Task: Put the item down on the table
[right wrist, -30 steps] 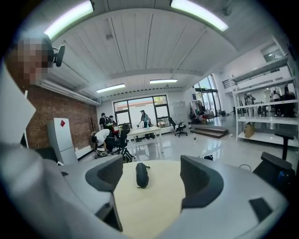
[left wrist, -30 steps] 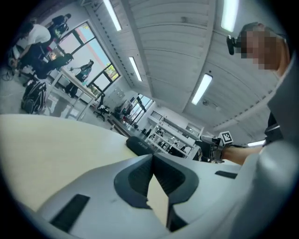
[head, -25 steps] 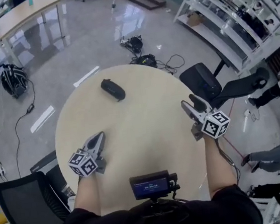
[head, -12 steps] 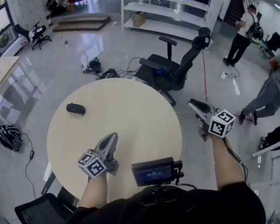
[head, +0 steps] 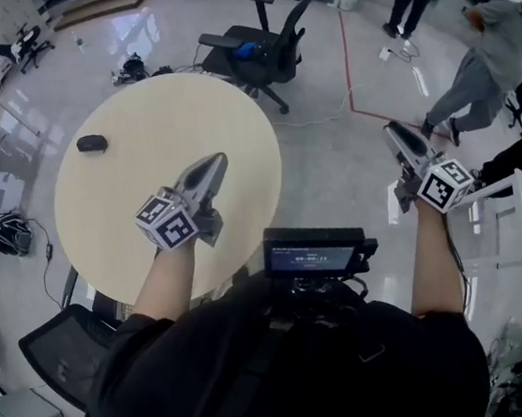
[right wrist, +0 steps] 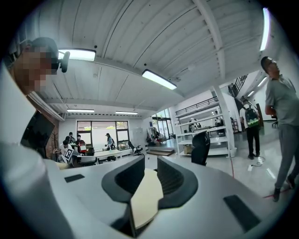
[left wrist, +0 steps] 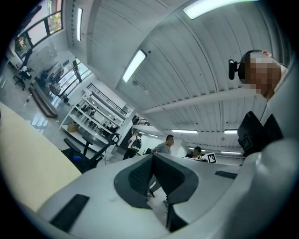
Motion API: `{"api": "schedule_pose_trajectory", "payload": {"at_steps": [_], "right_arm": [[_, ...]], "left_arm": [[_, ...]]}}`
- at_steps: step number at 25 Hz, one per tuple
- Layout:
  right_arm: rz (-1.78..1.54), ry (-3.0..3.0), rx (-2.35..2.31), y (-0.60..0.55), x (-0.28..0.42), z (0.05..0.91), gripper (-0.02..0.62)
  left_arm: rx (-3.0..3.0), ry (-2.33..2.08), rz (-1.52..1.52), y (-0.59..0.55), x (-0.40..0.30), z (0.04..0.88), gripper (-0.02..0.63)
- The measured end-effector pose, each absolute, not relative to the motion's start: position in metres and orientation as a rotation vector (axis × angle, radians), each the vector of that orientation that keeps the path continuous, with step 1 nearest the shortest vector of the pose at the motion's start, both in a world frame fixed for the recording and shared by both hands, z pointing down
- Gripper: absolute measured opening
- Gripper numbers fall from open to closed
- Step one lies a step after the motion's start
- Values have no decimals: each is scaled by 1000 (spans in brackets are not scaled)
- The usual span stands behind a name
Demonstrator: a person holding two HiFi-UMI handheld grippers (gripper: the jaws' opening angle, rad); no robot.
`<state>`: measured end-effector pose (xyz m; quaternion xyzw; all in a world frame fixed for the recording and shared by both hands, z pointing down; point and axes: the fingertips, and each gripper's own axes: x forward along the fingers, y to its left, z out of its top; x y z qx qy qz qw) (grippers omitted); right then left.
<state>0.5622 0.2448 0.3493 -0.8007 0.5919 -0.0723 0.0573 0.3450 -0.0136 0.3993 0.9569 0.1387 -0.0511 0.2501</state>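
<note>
Item (head: 92, 143) lies on the table's (head: 184, 118) far side, well apart from both grippers, so the placing looks done. Left gripper (head: 216, 161) hangs clenched and empty over the near edge. Right gripper (head: 396, 130), off the table, has just been closing, and its jaws stand narrowly apart on nothing.

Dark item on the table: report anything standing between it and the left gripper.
Nothing visible stands between them. The dark item already lies on the round table, near its left edge in the head view. Only bare tabletop stretches from it to the left gripper, which hangs over the table's right part with its jaws together.
</note>
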Motion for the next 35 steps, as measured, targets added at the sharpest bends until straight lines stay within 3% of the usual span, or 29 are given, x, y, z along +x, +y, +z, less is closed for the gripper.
{"api": "schedule_pose_trajectory", "payload": {"at_steps": [6, 13, 27, 35], "right_arm": [[-219, 1705, -2464, 362, 569, 342, 46], [-198, 1617, -2481, 391, 553, 343, 5], [-193, 1554, -2507, 413, 508, 336, 5], [-187, 1535, -2488, 434, 521, 344, 5]], "left_arm": [[2608, 490, -131, 91, 380, 367, 3], [2608, 548, -111, 105, 389, 356, 3], [2610, 651, -22, 118, 392, 348, 3], [2625, 685, -17, 145, 404, 347, 3]]}}
